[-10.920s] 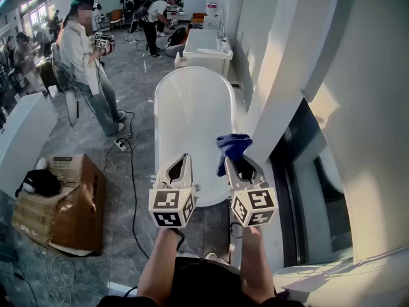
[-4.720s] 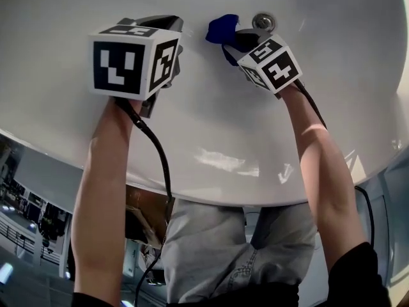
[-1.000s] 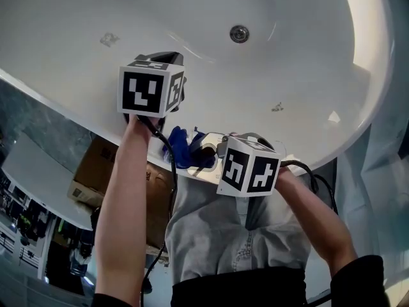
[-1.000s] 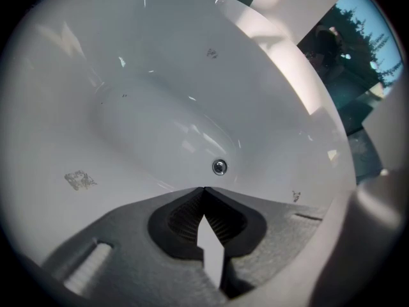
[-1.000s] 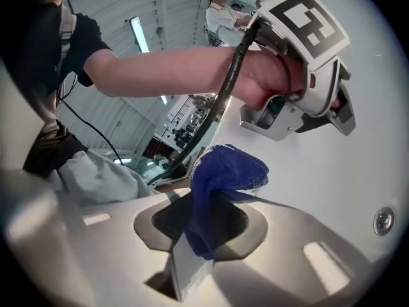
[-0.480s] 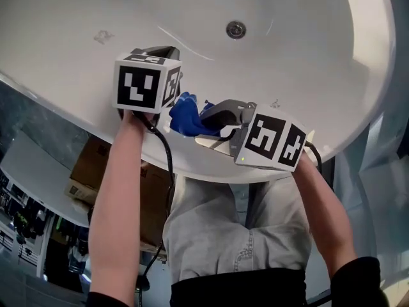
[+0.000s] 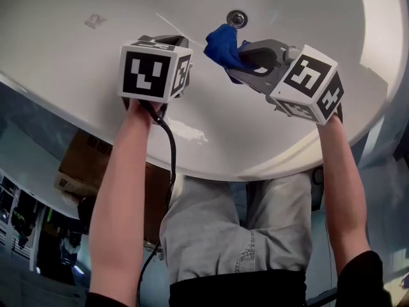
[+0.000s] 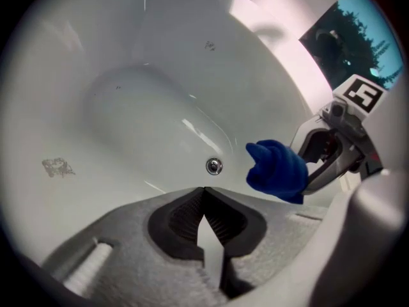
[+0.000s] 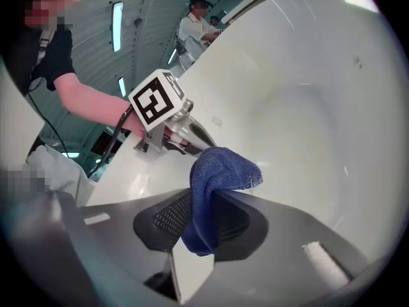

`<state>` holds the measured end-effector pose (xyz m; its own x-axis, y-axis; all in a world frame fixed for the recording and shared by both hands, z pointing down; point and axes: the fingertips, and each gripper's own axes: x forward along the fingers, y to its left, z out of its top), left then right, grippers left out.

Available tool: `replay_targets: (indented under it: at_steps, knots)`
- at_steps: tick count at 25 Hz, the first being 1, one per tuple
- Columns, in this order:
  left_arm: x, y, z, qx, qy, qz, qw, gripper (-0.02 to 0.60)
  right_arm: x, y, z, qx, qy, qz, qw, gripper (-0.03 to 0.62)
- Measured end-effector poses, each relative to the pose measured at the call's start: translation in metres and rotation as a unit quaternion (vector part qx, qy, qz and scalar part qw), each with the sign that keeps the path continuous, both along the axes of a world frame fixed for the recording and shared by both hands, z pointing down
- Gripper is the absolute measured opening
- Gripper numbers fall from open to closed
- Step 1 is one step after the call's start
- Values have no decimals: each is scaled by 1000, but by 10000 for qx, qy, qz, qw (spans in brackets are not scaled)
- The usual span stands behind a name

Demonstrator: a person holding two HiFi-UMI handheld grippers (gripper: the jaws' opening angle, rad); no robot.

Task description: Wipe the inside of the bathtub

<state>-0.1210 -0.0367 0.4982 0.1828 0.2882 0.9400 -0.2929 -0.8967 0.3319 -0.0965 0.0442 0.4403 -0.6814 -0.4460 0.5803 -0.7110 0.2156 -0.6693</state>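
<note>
The white bathtub (image 7: 77, 62) fills the head view, with its round metal drain (image 7: 237, 18) at the top. My right gripper (image 7: 238, 57) is shut on a blue cloth (image 7: 223, 45), held over the tub's inside just below the drain. In the right gripper view the blue cloth (image 9: 214, 184) hangs folded between the jaws. My left gripper (image 7: 172, 43) is shut with nothing in it, to the left of the cloth, over the tub's near wall. The left gripper view shows the drain (image 8: 214, 166) ahead and the blue cloth (image 8: 276, 170) to the right.
A cardboard box (image 7: 83, 165) stands on the floor outside the tub's rim (image 7: 211, 171), at the lower left. A small grey mark (image 7: 93, 21) shows on the tub's inner wall. Other people (image 9: 198, 24) stand far off in the right gripper view.
My right gripper has carried the blue cloth from the tub's near rim up and rightward into the tub, close to the drain. The left gripper has stayed about where it was.
</note>
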Motion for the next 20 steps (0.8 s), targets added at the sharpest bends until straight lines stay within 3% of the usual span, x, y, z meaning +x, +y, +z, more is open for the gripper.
replay_targets:
  at_steps: [7, 15, 20]
  knots:
    - [4, 18, 17, -181, 79, -134, 9997, 5, -24, 11, 58, -247, 493, -646, 9964, 103]
    - [-1, 22, 28, -214, -22, -13, 9998, 5, -22, 27, 129, -746, 952, -856, 9890, 103]
    - [-2, 23, 31, -228, -54, 11, 9997, 5, -16, 31, 161, -1094, 1028, -685, 9863, 103]
